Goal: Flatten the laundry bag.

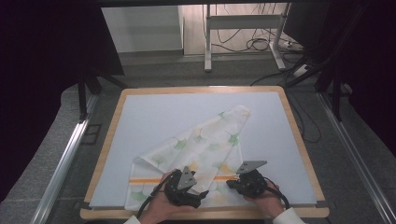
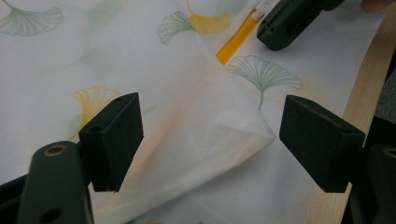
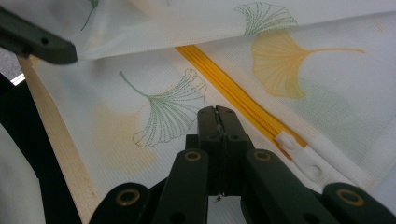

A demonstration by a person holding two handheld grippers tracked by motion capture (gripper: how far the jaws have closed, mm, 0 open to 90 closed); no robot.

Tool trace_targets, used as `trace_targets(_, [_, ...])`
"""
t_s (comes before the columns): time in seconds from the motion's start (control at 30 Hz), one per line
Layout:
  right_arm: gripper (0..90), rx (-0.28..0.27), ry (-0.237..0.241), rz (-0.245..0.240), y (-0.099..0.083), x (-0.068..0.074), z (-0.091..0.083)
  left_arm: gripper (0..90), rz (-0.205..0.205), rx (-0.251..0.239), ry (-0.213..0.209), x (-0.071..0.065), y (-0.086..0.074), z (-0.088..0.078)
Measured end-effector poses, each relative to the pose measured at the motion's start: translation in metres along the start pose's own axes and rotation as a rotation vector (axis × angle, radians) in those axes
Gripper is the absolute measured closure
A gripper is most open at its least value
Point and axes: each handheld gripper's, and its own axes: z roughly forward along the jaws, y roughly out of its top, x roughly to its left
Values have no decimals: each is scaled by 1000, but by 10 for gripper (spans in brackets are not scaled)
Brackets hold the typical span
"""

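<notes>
Below, we see a white cloth cover [image 1: 196,149] printed with ginkgo leaves lying partly folded on the pale blue mat [image 1: 154,112] of a wooden table [image 1: 299,140], its orange zipper [image 1: 149,179] running along the near edge. Our left gripper [image 2: 210,135] hangs with jaws spread wide on either side of a folded corner [image 2: 243,128] of the cloth, touching nothing. Our right gripper [image 3: 217,116] is clenched tight, its tips resting on the fabric just beside the white zipper pull [image 3: 299,151].
</notes>
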Motion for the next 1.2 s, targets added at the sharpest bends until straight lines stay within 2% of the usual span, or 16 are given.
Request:
trace_targets(0.27, [890, 0, 4, -4, 0, -1, 0, 204, 30, 23, 3, -10, 1, 10])
trace_targets(0.43, [890, 0, 4, -6, 0, -1, 0, 215, 25, 50, 11, -10, 0, 17])
trace_targets(0.53, [888, 0, 4, -8, 0, -1, 0, 258, 18, 64, 14, -8, -1, 19])
trace_targets(0.63, [887, 1, 3, -10, 0, -1, 0, 312, 9, 66, 22, -6, -2, 18])
trace_targets(0.9, [884, -1, 2, -7, 0, -2, 0, 518, -27, 72, 9, 4, -2, 16])
trace_targets(1.2, [878, 0, 0, -9, 0, -2, 0, 784, -17, 71, 60, 11, -3, 16])
